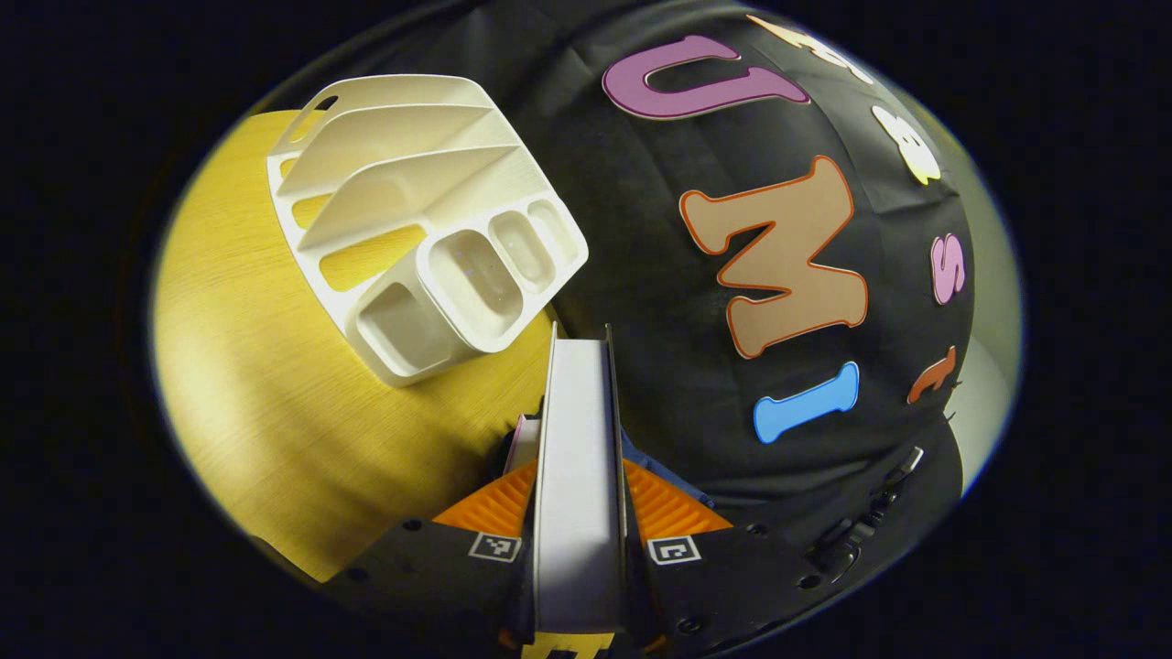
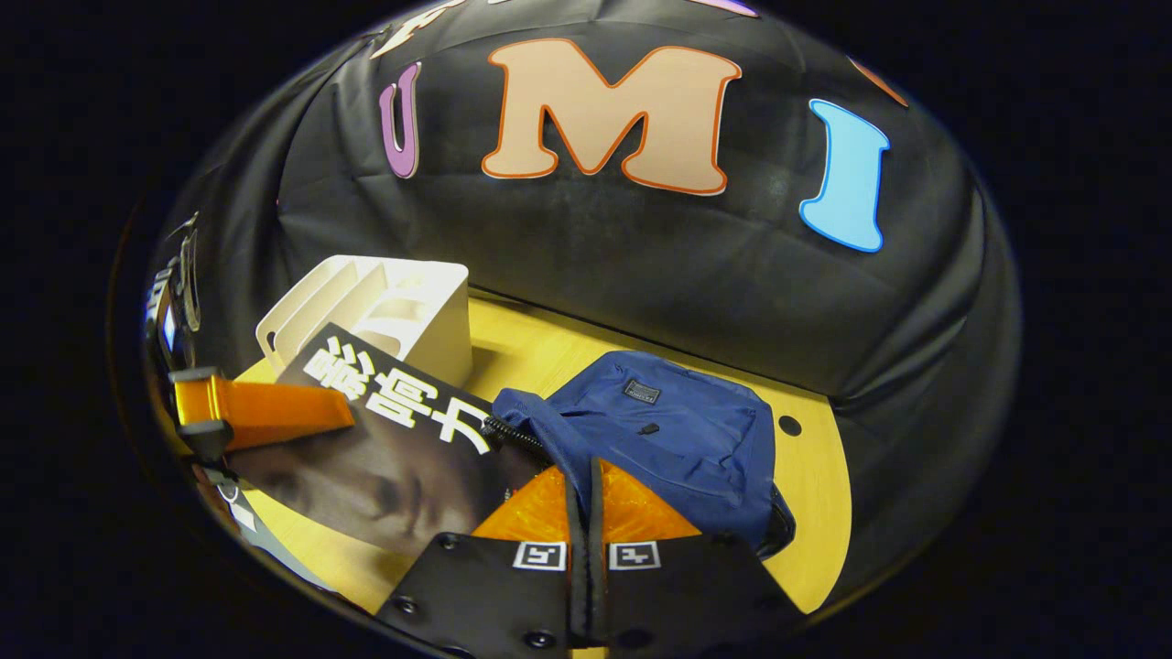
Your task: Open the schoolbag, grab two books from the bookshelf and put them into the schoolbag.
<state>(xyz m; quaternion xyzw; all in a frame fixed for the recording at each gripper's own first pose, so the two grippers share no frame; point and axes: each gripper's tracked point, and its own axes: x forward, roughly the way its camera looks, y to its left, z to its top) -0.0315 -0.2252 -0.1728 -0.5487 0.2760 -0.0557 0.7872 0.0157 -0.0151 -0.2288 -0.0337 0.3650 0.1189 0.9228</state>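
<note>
The book (image 1: 579, 458) is pinched in my left claw (image 1: 577, 513), near the schoolbag (image 2: 659, 430) on the bench (image 2: 815, 485). My right claw (image 2: 586, 513) pinches the bag's edge; I should pull it wide, then slide the book in.

Even overhead light — soft glare on the table (image 1: 275, 384), short shadow beside the bookshelf (image 1: 421, 229); edges bend strongly, rim dims.
</note>
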